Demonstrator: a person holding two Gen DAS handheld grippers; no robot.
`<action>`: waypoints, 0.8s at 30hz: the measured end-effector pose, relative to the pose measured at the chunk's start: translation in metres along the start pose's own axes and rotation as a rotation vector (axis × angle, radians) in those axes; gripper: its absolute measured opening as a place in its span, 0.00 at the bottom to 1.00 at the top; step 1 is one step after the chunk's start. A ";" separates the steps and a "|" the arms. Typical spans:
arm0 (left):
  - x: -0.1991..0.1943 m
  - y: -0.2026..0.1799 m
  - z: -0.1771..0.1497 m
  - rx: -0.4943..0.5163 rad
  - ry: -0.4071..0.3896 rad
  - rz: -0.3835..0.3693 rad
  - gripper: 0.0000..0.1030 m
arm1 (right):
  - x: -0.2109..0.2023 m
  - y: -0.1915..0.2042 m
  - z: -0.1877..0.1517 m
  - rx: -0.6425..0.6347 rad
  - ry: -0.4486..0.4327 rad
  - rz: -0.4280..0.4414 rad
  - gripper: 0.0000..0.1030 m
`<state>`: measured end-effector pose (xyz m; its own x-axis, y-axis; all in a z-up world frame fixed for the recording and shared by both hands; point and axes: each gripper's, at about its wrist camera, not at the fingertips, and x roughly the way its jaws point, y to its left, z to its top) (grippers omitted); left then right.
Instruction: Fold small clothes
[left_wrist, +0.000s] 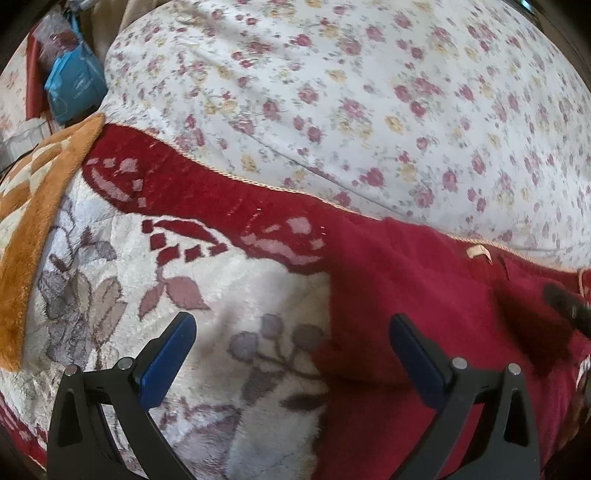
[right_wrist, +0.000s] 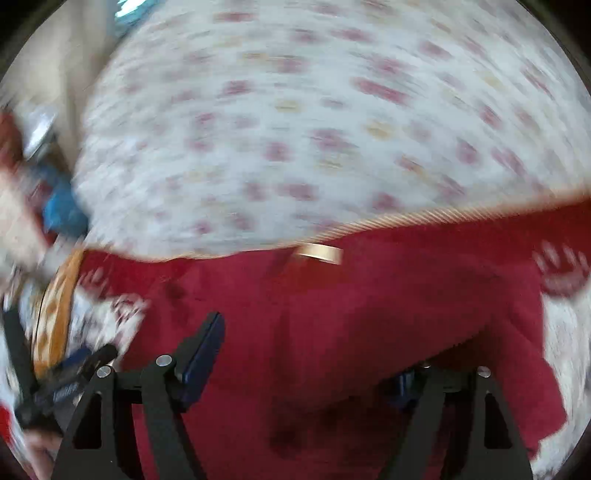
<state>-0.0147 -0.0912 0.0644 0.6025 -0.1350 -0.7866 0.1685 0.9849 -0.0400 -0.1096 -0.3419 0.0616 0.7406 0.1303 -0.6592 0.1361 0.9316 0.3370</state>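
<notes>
Red garment lies flat on the patterned blanket. Left claw and right claw both spread, holding nothing. Recommend pinching opposite edges evenly before folding

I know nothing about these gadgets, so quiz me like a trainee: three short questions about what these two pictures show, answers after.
1. True or false: the left gripper has its fingers spread apart with no cloth between them.
2. What colour is the garment lying on the patterned blanket?
3. Multiple choice: behind the garment rises a big cushion covered with A) stripes, B) small flowers, C) plain grey.

Key
1. True; both blue pads hang open above the blanket and garment edge.
2. Dark red, with a pale loop tag at its far edge.
3. B.
</notes>
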 end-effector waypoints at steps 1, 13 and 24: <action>0.001 0.004 0.001 -0.016 0.001 -0.003 1.00 | 0.004 0.022 -0.002 -0.083 0.013 0.039 0.81; -0.004 0.000 0.003 -0.035 -0.013 -0.091 1.00 | -0.022 0.016 -0.038 -0.074 0.129 0.111 0.82; 0.009 -0.069 -0.021 0.197 0.041 -0.165 0.57 | -0.116 -0.085 -0.046 0.150 0.012 -0.040 0.86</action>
<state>-0.0376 -0.1579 0.0473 0.5225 -0.2837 -0.8040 0.4129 0.9093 -0.0525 -0.2374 -0.4209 0.0789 0.7249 0.0985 -0.6818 0.2631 0.8751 0.4062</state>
